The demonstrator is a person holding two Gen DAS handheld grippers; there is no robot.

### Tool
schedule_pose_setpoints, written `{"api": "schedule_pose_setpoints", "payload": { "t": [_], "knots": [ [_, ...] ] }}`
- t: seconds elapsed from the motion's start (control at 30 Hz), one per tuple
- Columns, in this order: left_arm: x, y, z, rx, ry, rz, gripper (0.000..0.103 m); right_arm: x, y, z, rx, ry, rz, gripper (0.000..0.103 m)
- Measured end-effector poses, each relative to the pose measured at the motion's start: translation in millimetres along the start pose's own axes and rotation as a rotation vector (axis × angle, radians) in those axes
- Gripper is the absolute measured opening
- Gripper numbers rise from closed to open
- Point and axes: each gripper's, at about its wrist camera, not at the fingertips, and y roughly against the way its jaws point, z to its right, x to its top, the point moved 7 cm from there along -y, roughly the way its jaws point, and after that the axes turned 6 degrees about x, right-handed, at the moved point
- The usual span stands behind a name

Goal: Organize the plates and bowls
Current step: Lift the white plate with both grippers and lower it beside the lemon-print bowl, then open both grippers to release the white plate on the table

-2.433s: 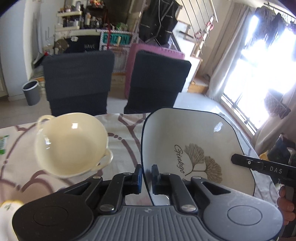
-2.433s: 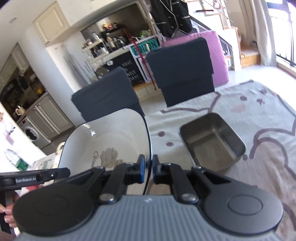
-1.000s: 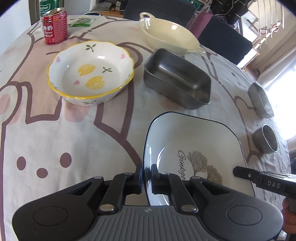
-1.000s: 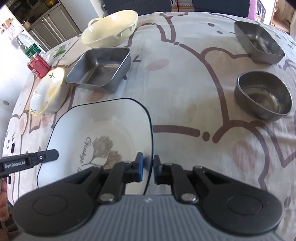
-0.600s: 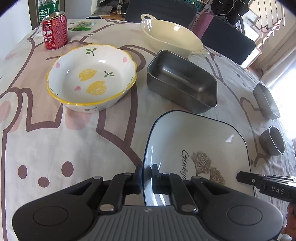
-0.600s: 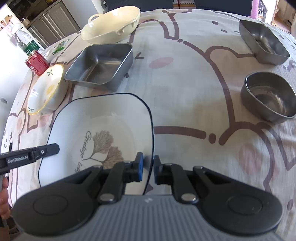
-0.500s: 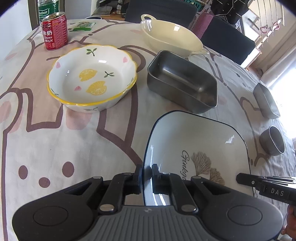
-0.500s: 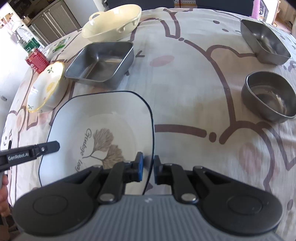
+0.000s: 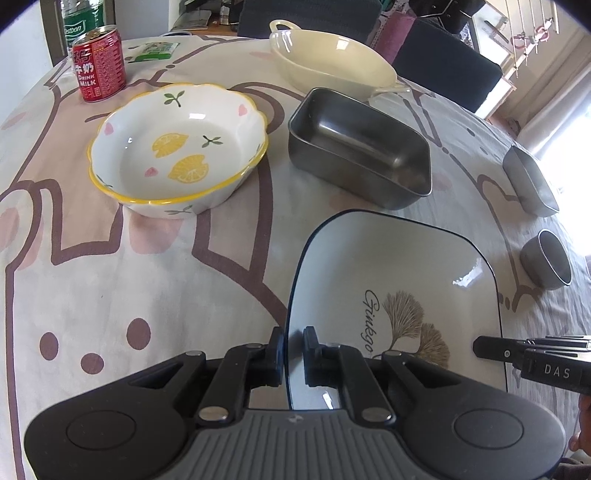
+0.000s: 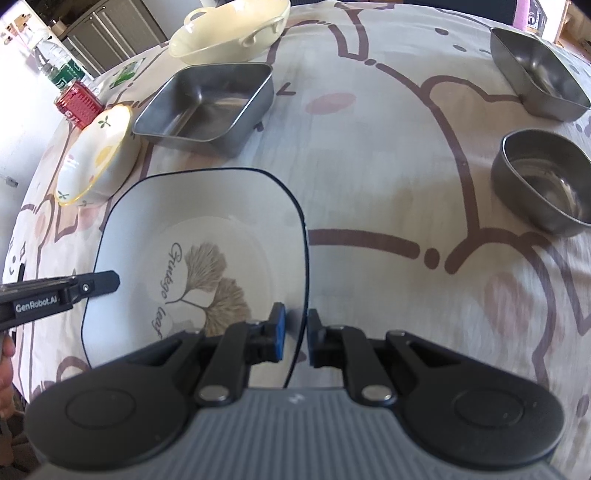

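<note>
A white square plate (image 9: 399, 295) with a dark rim and a ginkgo leaf print hangs low over the tablecloth between both grippers. I cannot tell whether it touches the cloth. My left gripper (image 9: 291, 343) is shut on the plate's left edge. In the right wrist view the same plate (image 10: 207, 236) has its right edge pinched by my right gripper (image 10: 295, 332). Beyond the plate stand a lemon-print bowl (image 9: 177, 147), a steel rectangular pan (image 9: 358, 147) and a cream handled dish (image 9: 332, 59).
A small steel rectangular dish (image 10: 535, 70) and a round steel bowl (image 10: 543, 181) sit to the right. A red drink can (image 9: 98, 64) and a green bottle (image 9: 79, 22) stand at the far left. Dark chairs (image 9: 443, 48) line the table's far side.
Earlier the plate and both grippers faced the chairs; they have tipped down toward the table. Over the last half second nothing has visibly moved.
</note>
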Motion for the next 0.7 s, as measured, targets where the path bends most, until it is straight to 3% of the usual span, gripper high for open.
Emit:
{"api": "schedule_pose_setpoints", "payload": {
  "t": [0.37,0.43,0.7],
  "knots": [
    [-7,4,3,0.007,-0.063,-0.005,0.013,-6,4,6,0.007,-0.014,0.029,0.020],
    [-10,3,3,0.008,-0.071,-0.022,0.027,-6,6,8,-0.001,-0.021,0.030,0.027],
    [-15,9,5,0.007,-0.101,-0.017,0.048,-14,12,10,-0.027,-0.020,0.019,0.054]
  ]
}}
